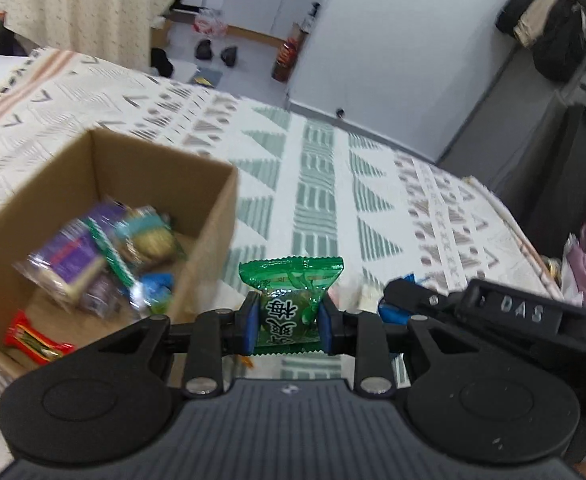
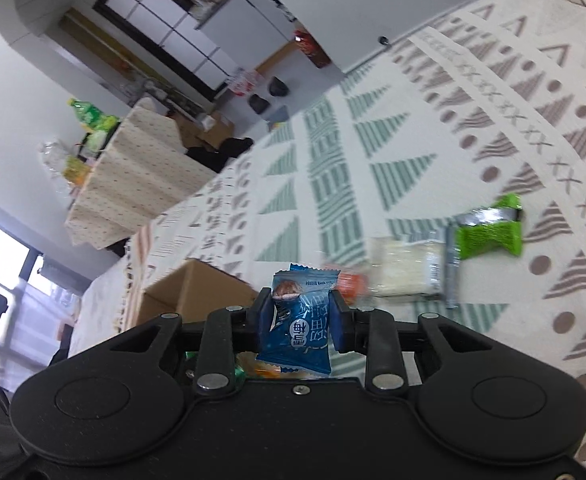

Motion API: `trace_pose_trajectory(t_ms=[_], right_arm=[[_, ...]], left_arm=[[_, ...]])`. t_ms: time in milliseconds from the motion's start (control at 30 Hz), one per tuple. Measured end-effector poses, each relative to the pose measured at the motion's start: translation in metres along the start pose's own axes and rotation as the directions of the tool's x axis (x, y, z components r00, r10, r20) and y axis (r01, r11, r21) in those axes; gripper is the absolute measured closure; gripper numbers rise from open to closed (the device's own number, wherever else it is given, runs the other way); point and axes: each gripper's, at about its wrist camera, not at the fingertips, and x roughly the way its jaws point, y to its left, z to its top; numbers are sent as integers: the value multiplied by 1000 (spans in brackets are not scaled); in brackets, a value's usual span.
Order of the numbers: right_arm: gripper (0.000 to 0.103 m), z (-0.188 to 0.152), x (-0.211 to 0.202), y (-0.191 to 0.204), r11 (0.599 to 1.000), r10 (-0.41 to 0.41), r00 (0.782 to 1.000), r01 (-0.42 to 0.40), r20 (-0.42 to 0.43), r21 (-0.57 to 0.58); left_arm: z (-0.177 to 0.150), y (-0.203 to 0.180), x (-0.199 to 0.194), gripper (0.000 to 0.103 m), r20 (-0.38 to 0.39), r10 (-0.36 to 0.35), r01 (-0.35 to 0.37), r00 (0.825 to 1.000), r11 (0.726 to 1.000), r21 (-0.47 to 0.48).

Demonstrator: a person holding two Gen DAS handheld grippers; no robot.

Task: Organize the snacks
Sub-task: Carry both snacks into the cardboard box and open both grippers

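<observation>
My left gripper [image 1: 289,322] is shut on a green candy packet [image 1: 291,300], held just right of an open cardboard box [image 1: 209,216]. Inside the box lie several wrapped snacks, among them a purple packet [image 1: 69,258] and a red one [image 1: 33,340]. My right gripper [image 2: 301,322] is shut on a blue candy packet [image 2: 299,320], above the patterned cloth. The same box [image 2: 197,288] shows to its left. On the cloth to the right lie a white packet [image 2: 405,270], a light green packet [image 2: 489,236] and an orange wrapper [image 2: 351,282].
A patterned cloth [image 1: 317,184] covers the wide surface under both grippers. The right gripper's black body [image 1: 505,312] sits close at the right of the left wrist view. Beyond the cloth's far edge is floor with shoes [image 1: 217,52] and a covered table [image 2: 133,176].
</observation>
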Motion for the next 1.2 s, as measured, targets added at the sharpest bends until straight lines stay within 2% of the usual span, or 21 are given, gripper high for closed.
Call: trace_pose_trajectory(t_ms=[500,933,1067,1200], right_arm=[[74,-2,-6,49,991,117,993,-115,27,-64],[74,-20,5,93,974,166,986,-168,-24,-152],[74,-30,10,105,967,178,983,-184,-47,-178],[74,-40,16,115,956,201,976,-215,-86,-200]], left_arm=[[31,35,-55,74,101,89,-78,991,992,-102],[39,79,-64,74,68,139,-125,988,975,-182],[42,93,-66,66,43,181,-168,983,963,-209],[44,103,-69,50,42,201,-186,979,953,-239]])
